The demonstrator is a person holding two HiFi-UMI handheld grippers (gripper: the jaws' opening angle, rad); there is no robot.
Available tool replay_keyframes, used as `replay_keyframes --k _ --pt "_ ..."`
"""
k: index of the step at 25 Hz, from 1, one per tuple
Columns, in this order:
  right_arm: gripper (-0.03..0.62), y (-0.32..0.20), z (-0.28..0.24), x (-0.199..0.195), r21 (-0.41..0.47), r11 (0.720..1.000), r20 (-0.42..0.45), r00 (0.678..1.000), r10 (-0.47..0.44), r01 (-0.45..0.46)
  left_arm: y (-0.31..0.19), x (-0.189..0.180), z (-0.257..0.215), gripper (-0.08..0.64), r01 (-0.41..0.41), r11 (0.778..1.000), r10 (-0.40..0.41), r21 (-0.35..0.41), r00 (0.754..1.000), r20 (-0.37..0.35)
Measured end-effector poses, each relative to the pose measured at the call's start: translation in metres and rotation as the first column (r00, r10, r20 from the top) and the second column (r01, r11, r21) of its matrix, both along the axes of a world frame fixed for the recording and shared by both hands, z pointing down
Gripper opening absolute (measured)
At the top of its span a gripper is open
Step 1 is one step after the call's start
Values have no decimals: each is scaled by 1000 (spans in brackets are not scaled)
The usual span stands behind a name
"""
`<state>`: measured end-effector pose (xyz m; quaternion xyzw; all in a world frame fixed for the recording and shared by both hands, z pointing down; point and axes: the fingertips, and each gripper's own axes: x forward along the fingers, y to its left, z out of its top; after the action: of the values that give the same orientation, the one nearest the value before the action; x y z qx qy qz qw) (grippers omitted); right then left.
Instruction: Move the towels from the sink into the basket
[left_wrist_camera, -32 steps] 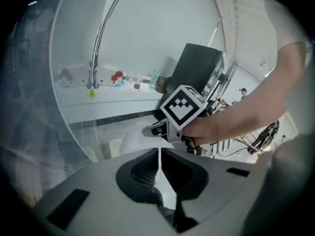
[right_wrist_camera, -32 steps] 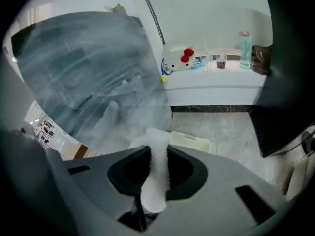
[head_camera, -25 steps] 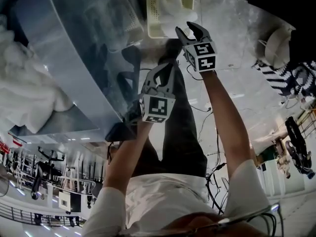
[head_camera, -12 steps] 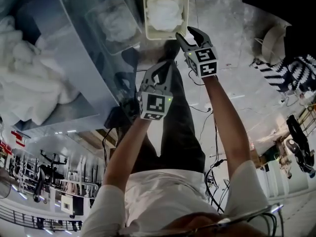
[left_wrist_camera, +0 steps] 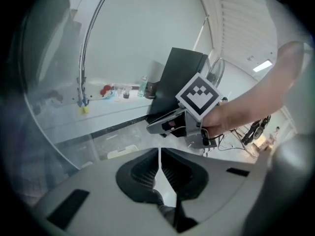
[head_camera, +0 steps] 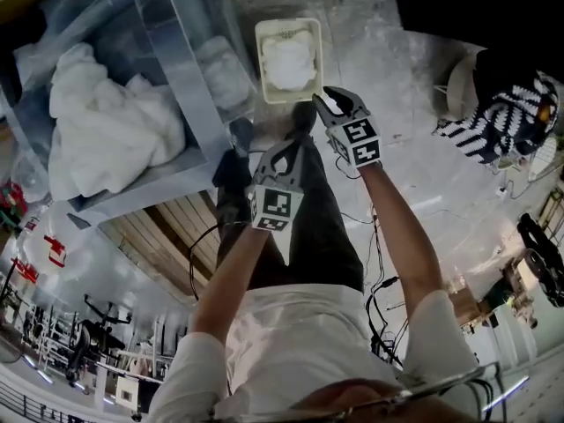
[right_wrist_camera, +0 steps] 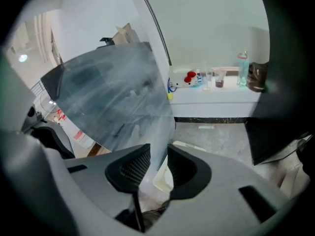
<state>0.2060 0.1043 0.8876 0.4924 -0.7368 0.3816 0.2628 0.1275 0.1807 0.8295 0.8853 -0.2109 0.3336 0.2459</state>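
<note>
Both grippers risen clear of basket (head_camera: 288,26); right gripper (head_camera: 337,100) jaws just been closing.
Head view: basket just beyond right gripper, long axis pointing away from it, bunched towel (head_camera: 289,62) inside. Towel pile (head_camera: 106,130) in sink (head_camera: 181,77), well left of left gripper (head_camera: 286,148).
Left gripper view: jaws together, empty.
Right gripper view: jaws narrowly apart, empty.

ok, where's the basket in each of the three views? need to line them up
Head view: basket top centre, with a towel in it.
Left gripper view: basket is likely the cream rim low, left of centre; too small to be sure.
Right gripper view: basket low centre, only a cream corner shows.
Shared landmark: the clear sink, left of the basket in all three views.
</note>
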Motion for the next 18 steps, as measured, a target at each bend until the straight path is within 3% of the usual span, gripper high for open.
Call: replay_keyframes --k 5,11,18 --pt "72 -8 -98 -9 51 998 8 999 -31 31 -12 1 -84 18 -36 999 38 38 999 -39" --pt "44 -29 -207 -25 139 990 -10 999 -35 36 -42 -22 -173 17 -5 998 10 57 996 -87" --pt "3 -54 -289 -44 214 976 -27 999 -36 41 -94 -65 -238 17 25 994 -14 107 995 -103"
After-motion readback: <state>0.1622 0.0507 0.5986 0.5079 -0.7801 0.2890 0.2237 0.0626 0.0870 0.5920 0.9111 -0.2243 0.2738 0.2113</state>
